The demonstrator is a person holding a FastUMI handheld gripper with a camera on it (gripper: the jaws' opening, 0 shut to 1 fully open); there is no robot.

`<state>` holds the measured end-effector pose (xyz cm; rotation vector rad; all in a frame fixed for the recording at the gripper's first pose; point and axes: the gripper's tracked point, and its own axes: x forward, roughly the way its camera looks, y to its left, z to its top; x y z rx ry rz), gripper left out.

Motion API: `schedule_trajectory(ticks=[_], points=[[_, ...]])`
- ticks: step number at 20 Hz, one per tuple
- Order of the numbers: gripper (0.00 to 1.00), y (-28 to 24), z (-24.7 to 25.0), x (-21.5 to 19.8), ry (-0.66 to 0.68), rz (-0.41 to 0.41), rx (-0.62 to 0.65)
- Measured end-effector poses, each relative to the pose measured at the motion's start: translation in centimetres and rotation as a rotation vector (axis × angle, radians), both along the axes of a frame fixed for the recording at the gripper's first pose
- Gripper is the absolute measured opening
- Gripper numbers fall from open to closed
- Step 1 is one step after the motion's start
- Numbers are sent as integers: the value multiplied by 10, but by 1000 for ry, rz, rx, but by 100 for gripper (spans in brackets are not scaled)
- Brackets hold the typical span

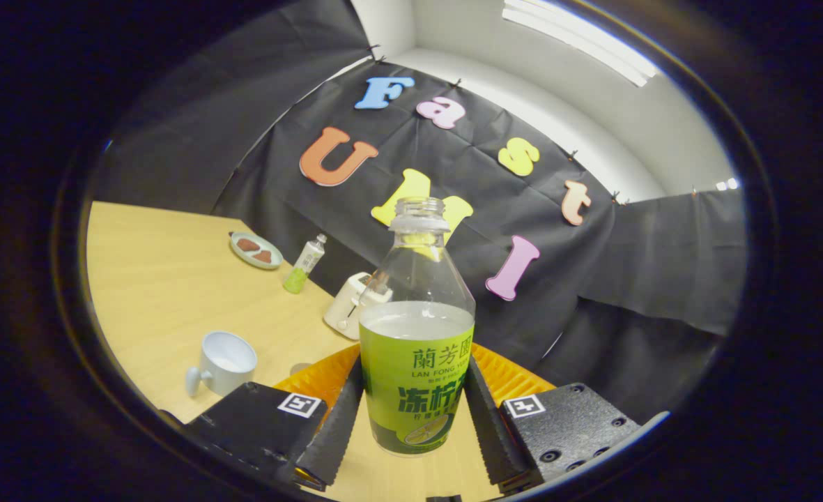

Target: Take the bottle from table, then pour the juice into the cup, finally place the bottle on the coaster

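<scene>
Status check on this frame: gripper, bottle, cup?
Gripper shut on bottle, cap off, about half full, held tilted over the table. Cup just beyond the fingers, upright. Nothing between bottle and cup.

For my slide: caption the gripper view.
Hand-held gripper shut on open juice bottle, tilted above table; cup nearby.

This is a small recording booth rigged up to pass for a home tabletop: black cloth is pinned up as walls right behind a pale wooden table, with plain white wall and a ceiling strip light above it. Beyond the gripper, whose fingers press an open juice bottle from both sides, stand household props: a white cup, a white toaster, a small bottle and a plate.
</scene>
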<state>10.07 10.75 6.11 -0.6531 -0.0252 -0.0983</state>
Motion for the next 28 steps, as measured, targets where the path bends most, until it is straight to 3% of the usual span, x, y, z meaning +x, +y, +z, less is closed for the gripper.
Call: schedule_trajectory(ticks=[7, 13, 19, 21, 28], points=[[81, 6, -2, 41, 16, -116, -314], [81, 11, -14, 58, 66, -134, -522], [81, 8, -25, 63, 51, -152, -760], [81, 3, -20, 62, 23, -200, -845], [81, 10, -16, 65, -14, -218, -1041]])
